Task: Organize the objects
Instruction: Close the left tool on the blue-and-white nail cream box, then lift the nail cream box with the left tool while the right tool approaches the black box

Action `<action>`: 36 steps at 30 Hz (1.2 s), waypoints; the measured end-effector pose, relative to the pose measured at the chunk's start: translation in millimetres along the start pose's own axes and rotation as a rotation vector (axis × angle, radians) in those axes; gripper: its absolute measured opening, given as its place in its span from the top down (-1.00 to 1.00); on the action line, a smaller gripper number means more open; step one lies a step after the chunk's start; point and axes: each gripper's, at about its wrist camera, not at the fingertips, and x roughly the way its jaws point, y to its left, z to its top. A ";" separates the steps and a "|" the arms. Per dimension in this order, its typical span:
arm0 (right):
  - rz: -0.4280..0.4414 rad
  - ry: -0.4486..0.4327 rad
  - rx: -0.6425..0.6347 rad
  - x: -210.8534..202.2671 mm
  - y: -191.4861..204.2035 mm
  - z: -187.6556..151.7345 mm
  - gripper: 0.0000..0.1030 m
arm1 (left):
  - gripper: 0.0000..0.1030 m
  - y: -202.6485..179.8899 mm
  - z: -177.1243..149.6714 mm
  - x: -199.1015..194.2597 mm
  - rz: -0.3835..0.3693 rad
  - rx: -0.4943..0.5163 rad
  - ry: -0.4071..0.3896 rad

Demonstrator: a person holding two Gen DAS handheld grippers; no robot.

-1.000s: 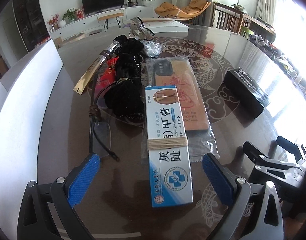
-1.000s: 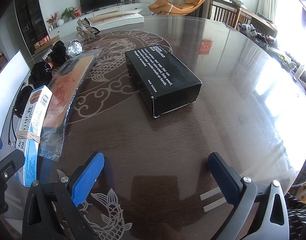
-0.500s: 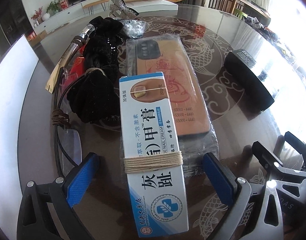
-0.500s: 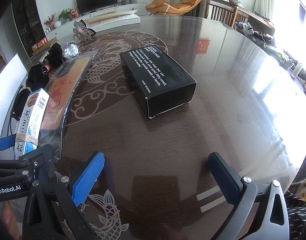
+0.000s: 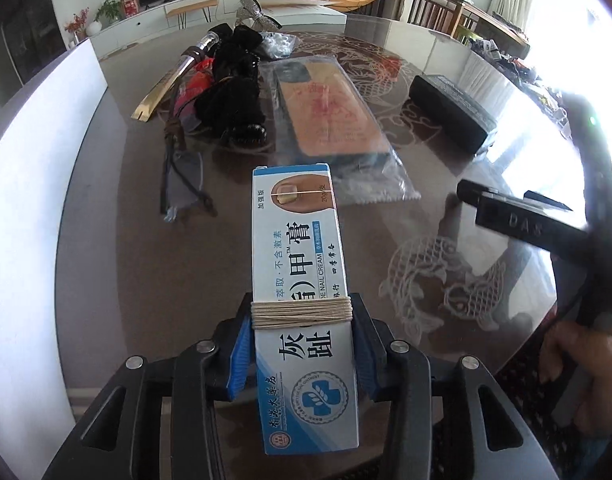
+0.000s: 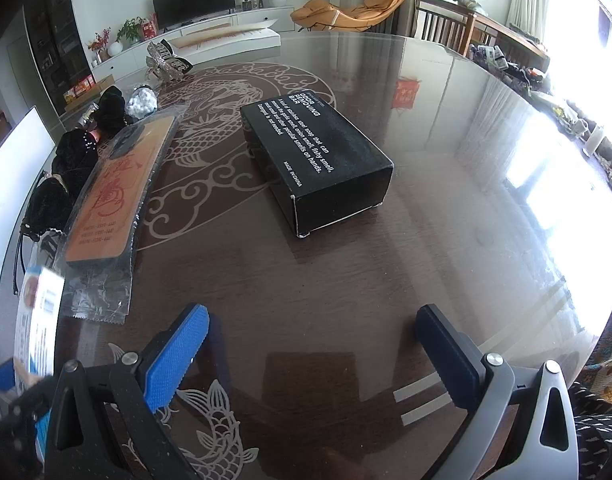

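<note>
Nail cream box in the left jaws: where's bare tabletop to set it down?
Free: dark tabletop right of the black odor-bar box, out to the rim, and the strip before the right gripper. Crowded: left side, around the bagged orange phone case and black pouches.

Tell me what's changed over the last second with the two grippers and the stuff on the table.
The left gripper moved in and shut its jaws on the nail cream box, which had lain between open jaws; it now looks raised off the table. The right gripper stayed open and idle. The black box, the bagged phone case and the dark pile have not moved.
</note>
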 end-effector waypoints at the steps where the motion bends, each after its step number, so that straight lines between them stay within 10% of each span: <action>1: -0.001 0.000 0.000 0.1 0.0 0.0 -1.00 | 0.15 8.6 -6.7 -5.0 0.014 -0.019 0.003; 9: -0.002 -0.003 0.001 0.0 -0.6 -0.4 -1.00 | 0.16 76.2 -13.1 -9.6 0.133 -0.311 -0.006; 20: -0.001 -0.003 0.001 0.0 -0.6 -0.3 -1.00 | 0.16 40.5 84.1 40.3 0.068 -0.134 -0.078; 29: 0.001 -0.003 -0.002 0.0 -0.8 -0.5 -1.00 | 0.13 26.5 53.3 24.5 0.113 -0.138 -0.075; 36: -0.001 -0.006 0.000 0.5 -0.6 0.0 -1.00 | -1.00 63.6 54.0 40.3 0.167 -0.220 -0.066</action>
